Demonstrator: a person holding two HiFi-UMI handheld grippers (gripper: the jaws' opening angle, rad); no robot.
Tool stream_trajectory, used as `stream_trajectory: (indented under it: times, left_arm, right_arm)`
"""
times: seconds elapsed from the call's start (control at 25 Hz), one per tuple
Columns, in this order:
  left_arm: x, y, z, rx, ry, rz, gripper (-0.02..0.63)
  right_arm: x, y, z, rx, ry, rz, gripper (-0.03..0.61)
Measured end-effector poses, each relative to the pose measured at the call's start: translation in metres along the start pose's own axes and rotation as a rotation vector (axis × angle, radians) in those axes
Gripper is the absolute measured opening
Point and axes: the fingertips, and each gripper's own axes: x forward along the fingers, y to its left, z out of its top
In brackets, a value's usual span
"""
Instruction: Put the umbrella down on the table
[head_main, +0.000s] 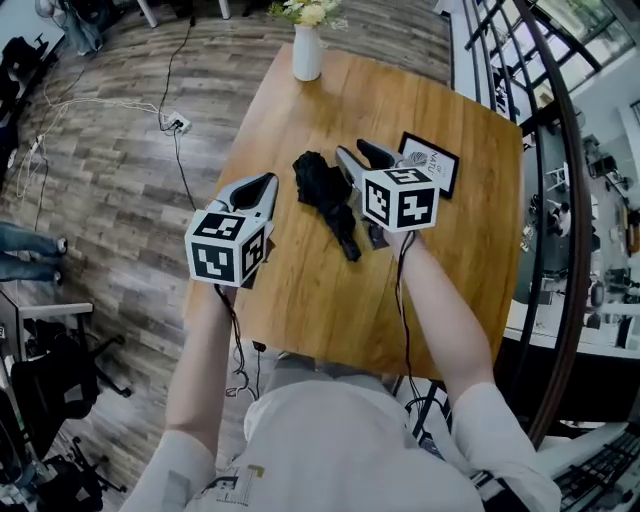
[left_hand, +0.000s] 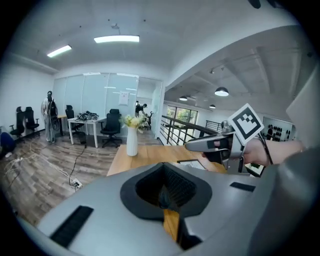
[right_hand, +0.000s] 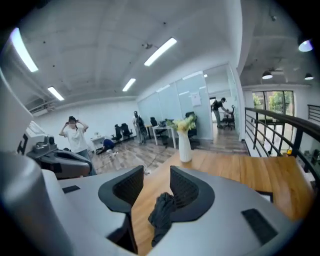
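- Both forearms (head_main: 200, 350) reach out over the light wooden table (head_main: 300, 300), with the grippers tilted slightly down.
- Between them the black folded umbrella (head_main: 325, 195) lies flat on the table on a diagonal, slim end nearer the person.
- Left gripper (head_main: 268, 181): jaws together, empty.
- Right gripper (head_main: 351, 150): jaws apart, empty, raised above the umbrella.

Floor: grey-brown wood planks (head_main: 100, 150), left of the left gripper (head_main: 266, 183), with a white power strip (head_main: 177, 124) and black cables lying on it. A light wooden table (head_main: 470, 250) stands beneath both grippers.

Beyond the right gripper (head_main: 352, 150), at the table's far edge, is a white ceramic vase (head_main: 306, 52) with pale flowers. To that gripper's right runs a black metal railing (left_hand: 177, 132).

Far ahead are glass partition walls (left_hand: 100, 95), white desks (left_hand: 85, 120), black office chairs (left_hand: 111, 127) and ceiling strip lights (left_hand: 116, 39).
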Motion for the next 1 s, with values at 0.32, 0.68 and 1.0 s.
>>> stream_trajectory:
  times: [0.32,0.68,1.0]
  left_arm:
    - [-0.075,-0.051,0.09,0.106,-0.19,-0.001,0.017]
    - [-0.13,-0.107,0.133,0.195,-0.301,-0.07,0.017]
    - [-0.164,-0.154,0.141,0.219,-0.374,-0.151,0.017]
  right_arm:
    - [-0.148,0.045,0.087,-0.092,-0.251,0.046,0.108]
    - [-0.271,0.067,0.115,-0.121,-0.409,0.022,0.057]
    - [-0.331,0.079,0.092,-0.124,-0.407,-0.022,0.043]
